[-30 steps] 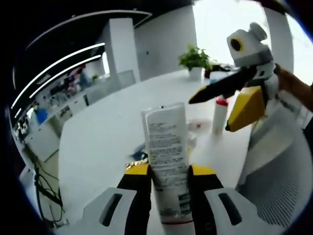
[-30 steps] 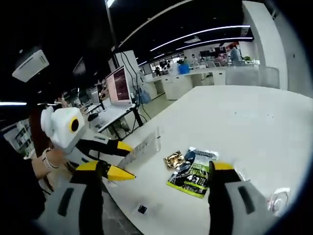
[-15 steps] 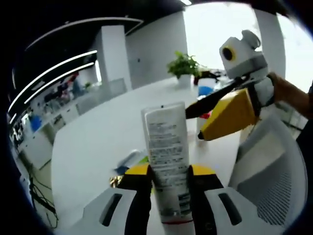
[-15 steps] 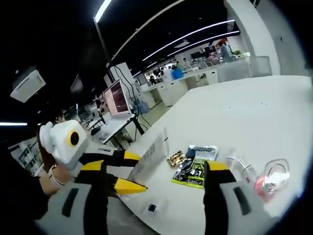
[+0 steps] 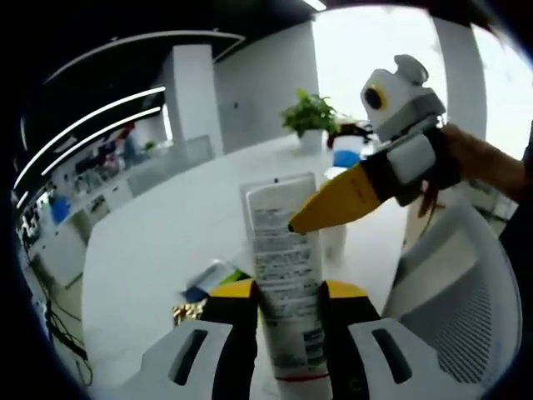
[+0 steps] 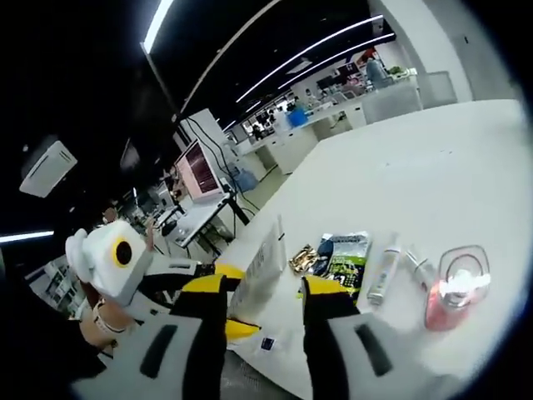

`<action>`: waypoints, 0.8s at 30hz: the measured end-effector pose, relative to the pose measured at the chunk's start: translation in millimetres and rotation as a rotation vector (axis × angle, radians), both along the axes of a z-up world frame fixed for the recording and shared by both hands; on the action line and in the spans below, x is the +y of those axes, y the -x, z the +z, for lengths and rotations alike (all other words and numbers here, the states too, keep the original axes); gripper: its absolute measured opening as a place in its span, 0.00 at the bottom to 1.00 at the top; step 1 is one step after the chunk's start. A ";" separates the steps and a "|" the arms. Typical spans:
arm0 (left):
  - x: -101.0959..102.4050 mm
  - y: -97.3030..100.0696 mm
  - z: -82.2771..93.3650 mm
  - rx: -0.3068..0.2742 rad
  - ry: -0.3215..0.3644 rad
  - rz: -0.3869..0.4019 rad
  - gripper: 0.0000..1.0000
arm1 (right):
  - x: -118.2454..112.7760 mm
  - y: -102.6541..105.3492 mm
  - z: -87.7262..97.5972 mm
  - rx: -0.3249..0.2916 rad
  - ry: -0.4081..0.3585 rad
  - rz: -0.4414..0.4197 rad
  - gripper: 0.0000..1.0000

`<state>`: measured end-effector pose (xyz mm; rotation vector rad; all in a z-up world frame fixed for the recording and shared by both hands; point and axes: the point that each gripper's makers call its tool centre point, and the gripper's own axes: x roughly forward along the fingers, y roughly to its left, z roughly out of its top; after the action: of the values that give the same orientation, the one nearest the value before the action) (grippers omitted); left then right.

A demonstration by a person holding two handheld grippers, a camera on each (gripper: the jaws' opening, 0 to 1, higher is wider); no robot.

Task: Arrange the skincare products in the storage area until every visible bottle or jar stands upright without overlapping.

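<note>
**Tube held off the table, right tongs closing in**

1. Left tongs point(image 5: 287, 304): in my left gripper view they pinch a white tube point(image 5: 285, 267) between both yellow-tipped jaws, crimped end up, printed back label facing the camera. The tube is lifted clear of the white table point(image 5: 158, 242).

2. Right tongs point(image 5: 293, 226): I see them enter the left gripper view from the right, held by a hand point(image 5: 466, 162). The yellow jaw tip touches or sits just in front of the tube's upper right side; I cannot tell which. In the right gripper view the right tongs point(image 6: 265, 292) are spread, one jaw on either side of the tube point(image 6: 260, 267), not yet pressed against it.

3. Items lying flat on the table, right gripper view: a green and black sachet point(image 6: 343, 254), a small gold packet point(image 6: 301, 259), a white spray bottle point(image 6: 384, 272) on its side, and a pink pump bottle point(image 6: 450, 292) also on its side, just beside the spray bottle.

4. Background, left gripper view: a potted plant point(image 5: 310, 117) at the far end of the table.
</note>
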<state>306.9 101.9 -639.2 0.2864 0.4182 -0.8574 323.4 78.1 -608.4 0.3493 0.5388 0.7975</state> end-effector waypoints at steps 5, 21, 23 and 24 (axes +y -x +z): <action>-7.1 0.5 -2.6 0.000 0.006 0.007 0.25 | -7.2 -2.1 -1.9 0.008 0.010 0.016 0.14; -25.0 -2.8 -16.3 0.023 -0.026 0.016 0.25 | -17.3 4.8 -6.6 0.016 0.044 0.070 0.09; -26.7 -3.5 -18.2 0.024 -0.037 0.012 0.25 | -19.3 4.9 -8.5 0.014 0.050 0.068 0.08; -27.3 -4.0 -18.7 0.025 -0.039 0.010 0.25 | -20.3 4.6 -9.1 0.006 0.054 0.067 0.08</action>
<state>310.8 74.6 -658.0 0.3097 0.4595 -0.8442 318.8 57.9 -617.5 0.2846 0.5792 0.8451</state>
